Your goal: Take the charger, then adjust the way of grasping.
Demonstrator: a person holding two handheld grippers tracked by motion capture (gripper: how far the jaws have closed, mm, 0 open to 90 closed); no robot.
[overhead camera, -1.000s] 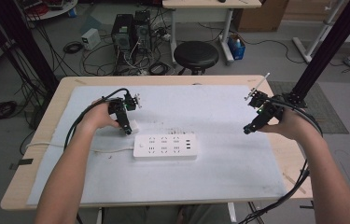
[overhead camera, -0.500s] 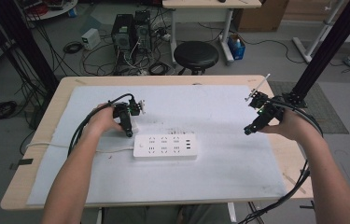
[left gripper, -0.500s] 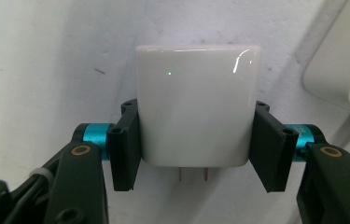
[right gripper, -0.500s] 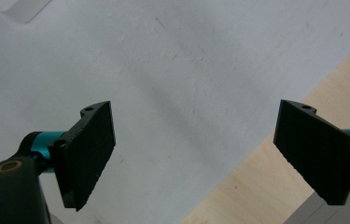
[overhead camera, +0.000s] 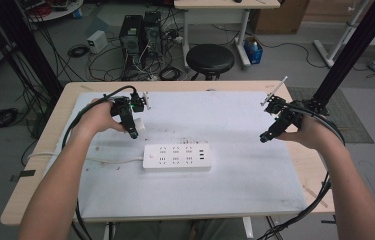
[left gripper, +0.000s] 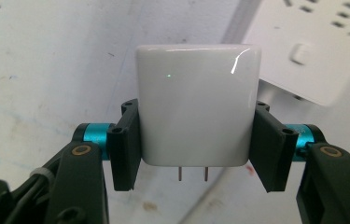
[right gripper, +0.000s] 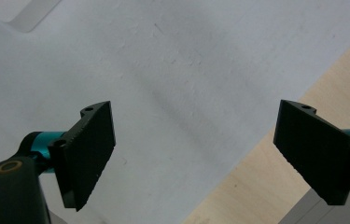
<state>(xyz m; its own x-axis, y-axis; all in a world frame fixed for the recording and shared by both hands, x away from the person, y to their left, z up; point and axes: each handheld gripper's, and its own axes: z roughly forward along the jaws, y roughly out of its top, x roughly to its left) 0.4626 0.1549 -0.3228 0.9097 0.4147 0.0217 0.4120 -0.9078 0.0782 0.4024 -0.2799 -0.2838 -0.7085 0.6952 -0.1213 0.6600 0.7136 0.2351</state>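
On the white mat [overhead camera: 235,125] covering the wooden table [overhead camera: 65,100]: one white power strip [overhead camera: 177,156], rectangular, at centre. Left gripper [left gripper: 196,140] pinches one glossy white charger cube [left gripper: 196,102], rounded corners, two metal prongs showing, just left of and behind the strip. Right gripper [right gripper: 200,149] hangs over the mat's right edge, jaws spread wide, ridged black pads [right gripper: 91,144] bare.

black stool [overhead camera: 210,58] — computer towers [overhead camera: 140,31] behind
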